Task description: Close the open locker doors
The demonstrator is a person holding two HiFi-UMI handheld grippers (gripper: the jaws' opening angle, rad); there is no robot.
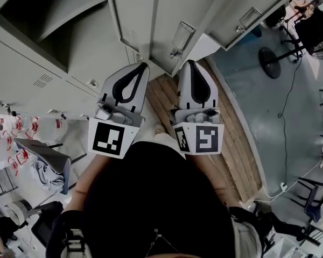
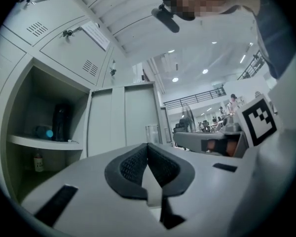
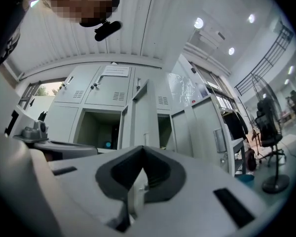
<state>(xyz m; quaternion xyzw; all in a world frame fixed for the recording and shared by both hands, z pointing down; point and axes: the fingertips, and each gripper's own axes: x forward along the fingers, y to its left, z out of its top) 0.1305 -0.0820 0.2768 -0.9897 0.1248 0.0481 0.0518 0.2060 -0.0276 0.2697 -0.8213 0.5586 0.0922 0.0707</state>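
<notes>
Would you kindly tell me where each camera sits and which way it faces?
Head view: on the person's head, facing steeply down at the left gripper, right gripper, torso and open locker doors.
Left gripper view: on that gripper, facing an open compartment past its shut jaws.
Right gripper view: likewise, facing the doors.
Shared: both gripper views see that compartment.

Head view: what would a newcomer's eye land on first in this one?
The left gripper and right gripper sit side by side at centre, both shut and empty, with bold black-and-white marker cubes at their near ends. Just beyond them, grey locker doors stand swung open. At upper left an open compartment gapes; the left gripper view shows a dark bottle on its shelf.
</notes>
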